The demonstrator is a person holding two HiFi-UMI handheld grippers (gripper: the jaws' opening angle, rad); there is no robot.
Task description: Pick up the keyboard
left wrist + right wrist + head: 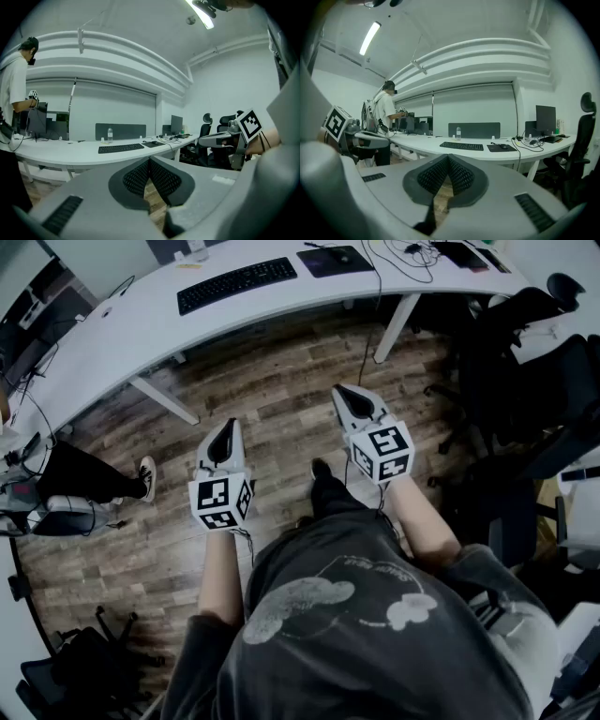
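A black keyboard [236,283] lies on the long white desk [112,324] at the far side of the head view. It shows too in the left gripper view as the keyboard [120,148] and in the right gripper view as the keyboard [461,146]. My left gripper [228,426] and right gripper [343,391] hang over the wooden floor, well short of the desk, both shut with nothing between the jaws. In their own views the left gripper [149,161] and the right gripper [448,158] point towards the desk, tips pressed together.
A black mouse pad with a mouse [336,259] lies right of the keyboard, with cables [412,253] beyond. Black office chairs [525,352] stand at the right. Another person [386,115] stands at the desk's left end. A water bottle [109,135] stands behind the keyboard.
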